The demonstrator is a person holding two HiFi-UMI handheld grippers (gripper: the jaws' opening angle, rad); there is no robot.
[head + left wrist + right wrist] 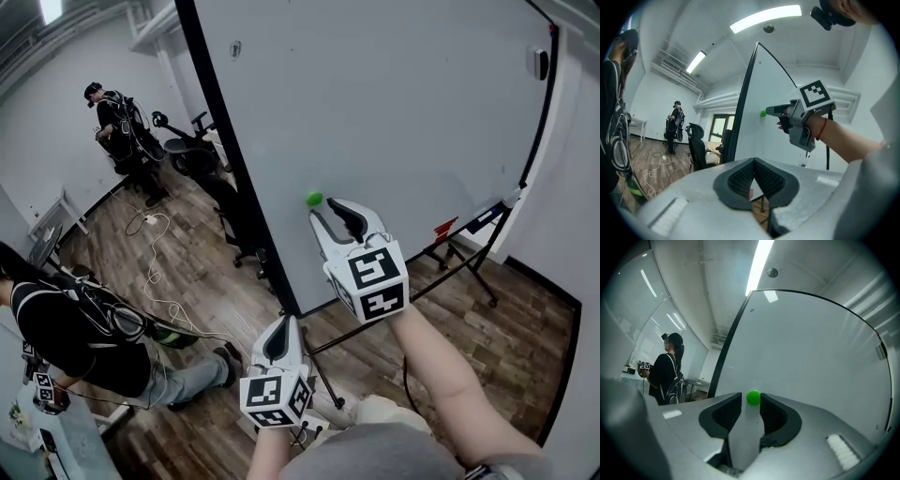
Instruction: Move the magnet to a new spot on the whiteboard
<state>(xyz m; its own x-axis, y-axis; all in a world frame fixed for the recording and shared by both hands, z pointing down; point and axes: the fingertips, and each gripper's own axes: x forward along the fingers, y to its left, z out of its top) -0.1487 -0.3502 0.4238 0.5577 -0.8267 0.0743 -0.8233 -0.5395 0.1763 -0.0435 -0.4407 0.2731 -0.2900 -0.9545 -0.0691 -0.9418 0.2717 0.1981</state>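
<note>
I see the whiteboard (394, 112) standing upright on the wooden floor (187, 281), its black frame (234, 159) running down its left edge. The magnet (314, 199), a small green ball, sits on the whiteboard's face, low down and near that left edge. My right gripper (334, 214) points level at the whiteboard with its jaws spread wide. In the right gripper view the magnet lines up with the gap at the jaw tips, and I see white board on either side of it, so the pads are not pressing on it and the gripper holds nothing. From the left gripper view the magnet stands out from the whiteboard just ahead of the right gripper's tips; I cannot tell whether one tip brushes it. My left gripper (280, 326) hangs lower and further back from the whiteboard, by its bottom left corner, with its ridged pads meeting at the tips and nothing caught between them. A small dark fitting (538, 62) hangs at the whiteboard's upper right edge. To the left of the whiteboard, a person (117, 117) stands at the far end of the room beside an office chair (192, 150), a white cable (155, 253) trails over the floor, and another person (66, 328) in a dark top stands nearer to me.
</note>
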